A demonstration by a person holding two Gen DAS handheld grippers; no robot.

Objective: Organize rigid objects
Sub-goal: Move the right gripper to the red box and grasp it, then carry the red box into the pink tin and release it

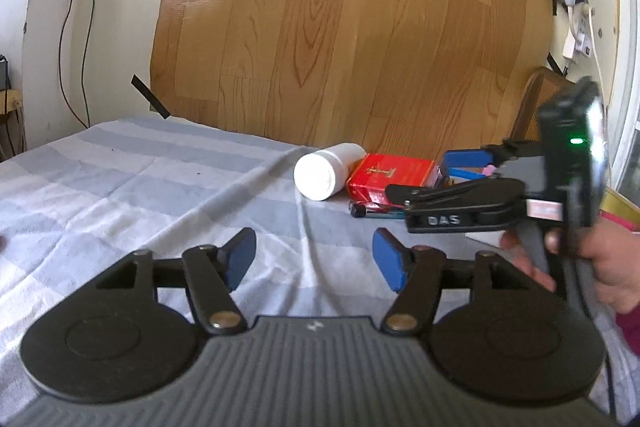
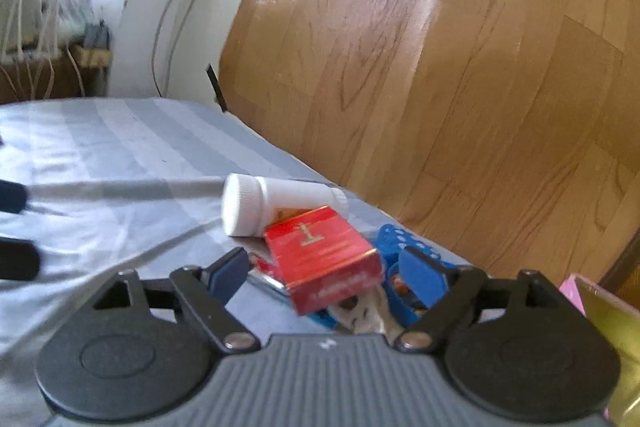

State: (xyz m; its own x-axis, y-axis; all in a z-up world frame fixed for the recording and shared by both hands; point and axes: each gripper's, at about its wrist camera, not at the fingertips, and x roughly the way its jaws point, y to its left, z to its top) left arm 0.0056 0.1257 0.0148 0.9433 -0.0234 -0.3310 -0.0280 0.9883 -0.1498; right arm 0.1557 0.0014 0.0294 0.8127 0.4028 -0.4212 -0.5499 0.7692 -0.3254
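A white pill bottle [image 1: 324, 171] lies on its side on the striped cloth, and also shows in the right wrist view [image 2: 264, 205]. A red box [image 1: 390, 174] rests against it; in the right wrist view the red box [image 2: 326, 257] sits between my right gripper's [image 2: 326, 273] open fingers, not clamped. A dark pen-like item [image 1: 372, 211] lies in front of the box. Blue objects [image 2: 394, 241] lie behind it. My left gripper [image 1: 314, 261] is open and empty over bare cloth, nearer than the pile. The right gripper shows in the left wrist view [image 1: 460, 183], held by a hand.
The grey-blue striped cloth [image 1: 140, 187] covers the surface. A wood-pattern board [image 1: 340, 27] stands behind. A gold and pink box [image 2: 600, 311] sits at the right edge. A woven chair back [image 1: 536, 99] is at the far right. Cables hang on the left wall.
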